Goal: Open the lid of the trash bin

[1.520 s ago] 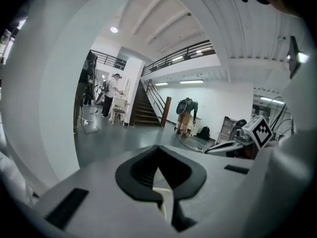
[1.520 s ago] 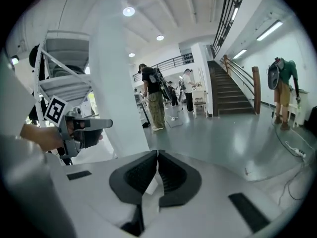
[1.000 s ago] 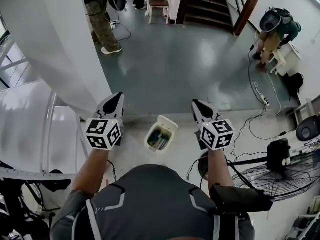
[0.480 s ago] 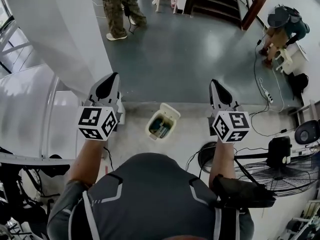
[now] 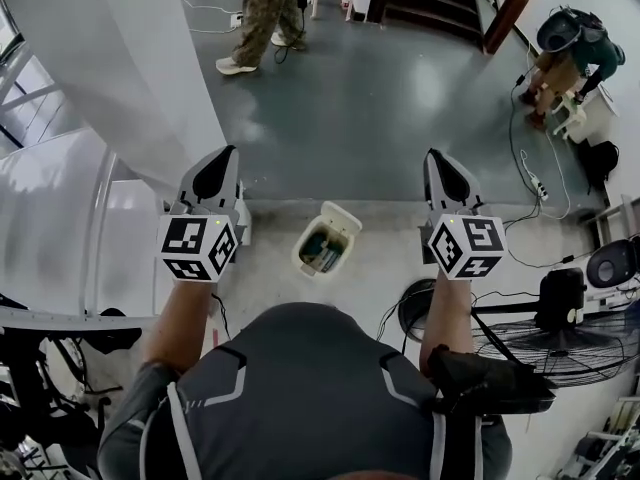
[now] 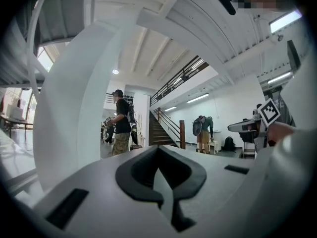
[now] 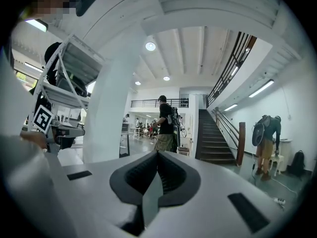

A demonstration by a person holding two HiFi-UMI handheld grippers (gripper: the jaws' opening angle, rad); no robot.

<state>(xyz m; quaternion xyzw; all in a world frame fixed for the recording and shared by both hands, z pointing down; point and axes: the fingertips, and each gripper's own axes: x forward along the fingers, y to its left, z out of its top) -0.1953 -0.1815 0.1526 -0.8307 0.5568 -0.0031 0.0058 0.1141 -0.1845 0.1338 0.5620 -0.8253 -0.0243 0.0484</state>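
A small white trash bin (image 5: 324,245) stands on the pale floor straight below me, between my two arms. Its lid (image 5: 337,214) is tipped up at the far side, and dark rubbish shows inside. My left gripper (image 5: 222,160) is held well above the floor to the bin's left, with its jaws shut and empty. To the bin's right, my right gripper (image 5: 437,157) is at the same height, also shut and empty. Both point forward, away from the bin. In the left gripper view my left gripper (image 6: 157,150) shows closed jaws, as does my right gripper (image 7: 157,155) in its own view; neither shows the bin.
A thick white column (image 5: 130,68) rises at my left. At my right stand a floor fan (image 5: 560,353), cables and a power strip (image 5: 537,190). A person in camouflage trousers (image 5: 265,13) walks ahead; another (image 5: 565,53) bends over near the staircase (image 5: 430,8).
Both grippers have spread apart and moved forward, away from the bin. The person in camouflage trousers has walked to the right. The bin and its lid have not moved.
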